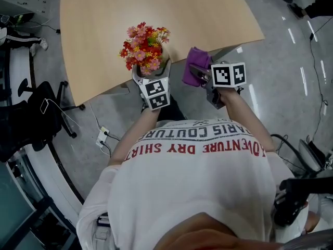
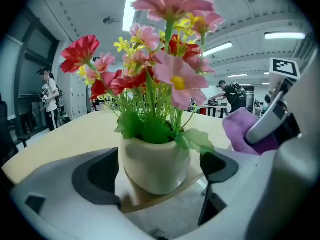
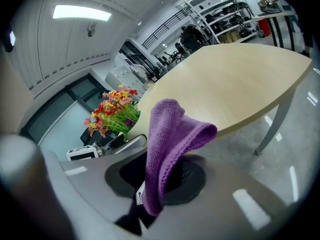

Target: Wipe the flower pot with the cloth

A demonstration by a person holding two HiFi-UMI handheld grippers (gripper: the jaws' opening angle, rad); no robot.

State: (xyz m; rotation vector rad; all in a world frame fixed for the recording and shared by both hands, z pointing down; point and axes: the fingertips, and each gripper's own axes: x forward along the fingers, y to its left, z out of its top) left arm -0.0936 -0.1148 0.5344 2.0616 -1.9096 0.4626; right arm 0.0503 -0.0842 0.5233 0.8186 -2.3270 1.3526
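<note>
At table [image 1: 104,25] edge, left gripper [image 1: 152,73] jaws stand apart around the pot [image 2: 155,164], right gripper [image 3: 161,176] clamps the cloth [image 3: 172,129] alongside; chair [image 1: 36,113] and power strip [image 1: 102,135] on grey floor [image 1: 291,87].

The person's white shirt [image 1: 197,191] reads, upside down, "COUTURE" and "DRY SHIRT".

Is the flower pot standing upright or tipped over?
Upright. The flower pot sits base-down on the table, its flowers rising straight up.

Cream flower pot [image 2: 155,166] upright at table [image 1: 104,35] edge, folded purple cloth [image 3: 170,144] just beside
</note>
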